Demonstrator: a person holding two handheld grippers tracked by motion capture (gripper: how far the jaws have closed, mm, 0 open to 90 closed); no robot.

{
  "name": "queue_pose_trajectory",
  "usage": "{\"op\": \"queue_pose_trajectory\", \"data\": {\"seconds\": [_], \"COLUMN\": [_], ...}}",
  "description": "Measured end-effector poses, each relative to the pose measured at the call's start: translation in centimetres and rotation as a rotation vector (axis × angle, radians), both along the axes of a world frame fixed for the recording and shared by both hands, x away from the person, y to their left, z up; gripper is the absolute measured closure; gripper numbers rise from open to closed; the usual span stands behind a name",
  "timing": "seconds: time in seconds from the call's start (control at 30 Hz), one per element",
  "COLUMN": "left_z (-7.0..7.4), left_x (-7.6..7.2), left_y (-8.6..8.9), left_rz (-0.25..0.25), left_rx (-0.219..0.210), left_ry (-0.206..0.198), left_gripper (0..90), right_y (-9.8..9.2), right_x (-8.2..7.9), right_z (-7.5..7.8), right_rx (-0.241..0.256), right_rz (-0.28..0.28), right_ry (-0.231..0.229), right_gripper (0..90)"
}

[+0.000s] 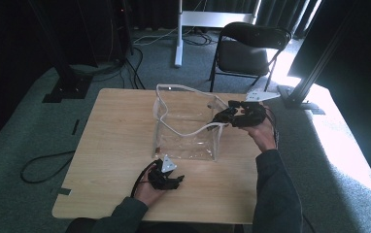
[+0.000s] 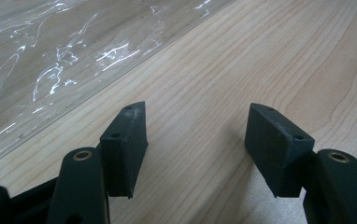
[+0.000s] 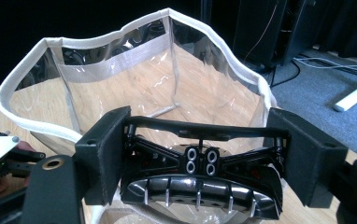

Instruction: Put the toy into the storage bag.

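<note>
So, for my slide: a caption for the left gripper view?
Open left gripper on wooden table, beside clear plastic bag.

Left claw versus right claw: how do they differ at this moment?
The left claw has only bare table between its open jaws, while the right claw grips a black clip with metal teeth. The left claw sits low over the table by the clear bag's near edge. The right claw is raised at the bag's right rim, facing its open mouth. Both have the same black block-shaped jaws.
</note>
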State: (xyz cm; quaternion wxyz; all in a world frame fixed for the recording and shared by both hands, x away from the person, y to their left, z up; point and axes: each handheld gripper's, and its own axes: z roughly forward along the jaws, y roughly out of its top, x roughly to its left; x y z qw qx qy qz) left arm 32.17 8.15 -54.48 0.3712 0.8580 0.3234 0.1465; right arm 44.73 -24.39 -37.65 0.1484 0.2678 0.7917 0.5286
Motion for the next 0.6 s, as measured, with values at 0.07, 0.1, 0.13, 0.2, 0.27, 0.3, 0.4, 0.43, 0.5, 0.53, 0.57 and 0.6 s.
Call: {"op": "queue_pose_trajectory", "data": {"seconds": [0.07, 0.1, 0.13, 0.2, 0.27, 0.3, 0.4, 0.43, 0.5, 0.53, 0.57, 0.6], "left_z": [0.00, 0.00, 0.00, 0.00, 0.00, 0.01, 0.01, 0.00, -0.01, -0.01, -0.01, -0.01], "left_x": [0.00, 0.00, 0.00, 0.00, 0.00, 0.00, 0.00, 0.00, 0.01, 0.01, 0.01, 0.02], "left_y": [0.00, 0.00, 0.00, 0.00, 0.00, 0.01, 0.00, 0.00, -0.03, -0.03, -0.03, -0.03], "left_rz": [0.000, 0.000, 0.000, 0.000, 0.000, 0.000, 0.000, 0.001, 0.003, 0.004, 0.004, 0.004], "left_rx": [0.001, 0.000, 0.001, 0.001, 0.000, 0.001, 0.001, 0.000, -0.002, -0.002, -0.002, -0.001], "left_ry": [0.000, 0.000, 0.000, 0.000, 0.000, 0.001, 0.001, 0.001, 0.001, 0.001, 0.001, 0.001], "left_gripper": [39.4, 39.4, 39.4, 39.4, 39.4, 39.4, 39.4, 39.4, 39.4, 39.4, 39.4, 39.4], "right_y": [-0.02, -0.05, -0.11, -0.14, -0.19, -0.21, -0.25, -0.28, -0.29, -0.33, -0.33, -0.33], "right_x": [0.05, 0.09, 0.19, 0.24, 0.32, 0.36, 0.47, 0.54, 0.57, 0.69, 0.75, 0.81], "right_z": [-0.05, -0.09, -0.17, -0.20, -0.27, -0.33, -0.46, -0.53, -0.57, -0.73, -0.78, -0.82], "right_rx": [0.004, 0.005, 0.007, 0.008, 0.009, 0.010, 0.012, 0.013, 0.013, 0.012, 0.011, 0.009], "right_rz": [-0.001, -0.001, -0.001, -0.001, -0.001, -0.001, -0.002, 0.000, 0.000, -0.002, -0.002, -0.002], "right_ry": [0.003, 0.006, 0.010, 0.015, 0.019, 0.021, 0.027, 0.028, 0.031, 0.040, 0.043, 0.046], "right_gripper": [24.4, 24.4, 24.4, 24.4, 24.4, 24.4, 24.3, 24.4, 24.3, 24.3, 24.3, 24.3]}}
